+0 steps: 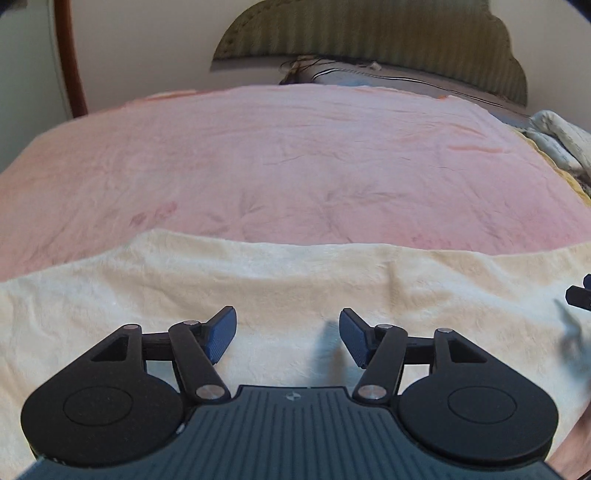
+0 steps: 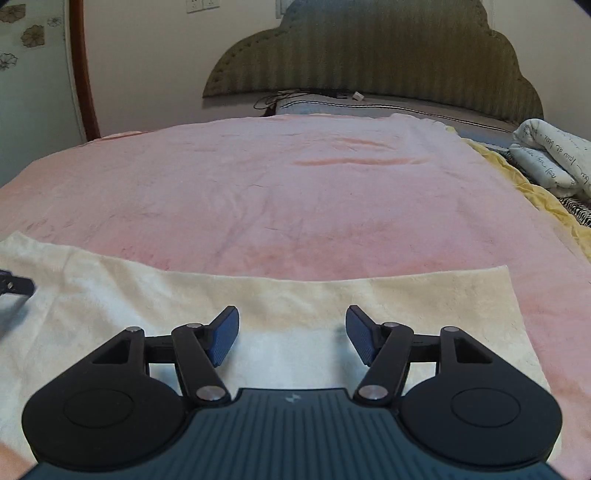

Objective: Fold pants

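Left wrist view: the left gripper (image 1: 287,338) filled the bottom of the frame, its blue fingers (image 1: 221,338) spread well apart with nothing between them. Beneath and beyond them lay the cream pants (image 1: 280,280), a flat fuzzy band stretching across the lower half of the frame from left edge to right edge. Above it, a pink blanket (image 1: 288,158) covered the bed up to a green striped headboard (image 1: 369,33) at the top centre. A dark tip of the right gripper (image 1: 578,293) showed at the right edge, over the pants.

Right wrist view: the right gripper (image 2: 291,338) sat at the bottom centre, its blue fingers (image 2: 360,339) likewise wide apart and holding nothing. The cream pants (image 2: 295,295) lay flat under them, their right end squared off at the lower right of the frame. The pink blanket (image 2: 277,184) spread above. A dark part of the left gripper (image 2: 16,284) showed at the left edge. A printed white bundle (image 2: 554,155) rested at the upper right, beside the headboard (image 2: 369,48)
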Demonstrator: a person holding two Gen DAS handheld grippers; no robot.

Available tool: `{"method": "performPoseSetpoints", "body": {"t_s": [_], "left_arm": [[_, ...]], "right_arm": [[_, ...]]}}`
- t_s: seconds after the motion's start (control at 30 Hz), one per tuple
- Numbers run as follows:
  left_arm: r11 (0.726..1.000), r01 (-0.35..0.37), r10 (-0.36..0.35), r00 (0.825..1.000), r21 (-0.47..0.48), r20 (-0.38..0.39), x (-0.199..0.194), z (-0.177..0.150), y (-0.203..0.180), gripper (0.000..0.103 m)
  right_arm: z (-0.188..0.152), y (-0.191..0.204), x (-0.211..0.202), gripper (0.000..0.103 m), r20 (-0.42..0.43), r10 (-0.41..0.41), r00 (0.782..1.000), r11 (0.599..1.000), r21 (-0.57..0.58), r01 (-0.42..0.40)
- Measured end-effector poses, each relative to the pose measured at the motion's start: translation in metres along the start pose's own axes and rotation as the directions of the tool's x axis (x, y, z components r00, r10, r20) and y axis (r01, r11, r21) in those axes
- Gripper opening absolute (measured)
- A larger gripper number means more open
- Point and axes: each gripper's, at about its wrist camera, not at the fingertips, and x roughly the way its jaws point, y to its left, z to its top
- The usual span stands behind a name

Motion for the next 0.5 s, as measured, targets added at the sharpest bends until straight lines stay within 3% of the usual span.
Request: {"method": "performPoseSetpoints", "body": {"t_s": [0.13,0.33,0.43,0.5], "left_arm": [[0.999,0.046,-0.046,0.999,0.026,-0.001,-0.009,-0.007,-0.019,0.066],[0.991,0.089,-0.089,0.996,0.097,-0.004,-0.013,-0.016,-0.050,0.068],[0.988,0.093,-0.093,0.996,0.124,0.001,-0.015,-0.024,-0.054,0.068],[0.985,0.100,-0.101,0.995,0.137,-0.002,-0.016,-0.027,-0.057,0.068]], "right_arm": [[0.000,-0.039,0.021,0.064,-0.067,-0.080,0.995,0.995,0.053,0.084],[0.026,-0.082,0.040,0.064,-0.062,-0.038,0.997,0.977,0.208,0.050],[0.020,-0.079,0.017,0.065,-0.028,-0.083,0.996,0.983,0.162,0.086],[0.012,-0.086,0.015,0.068,-0.054,-0.102,0.993,0.982,0.153,0.109]]}}
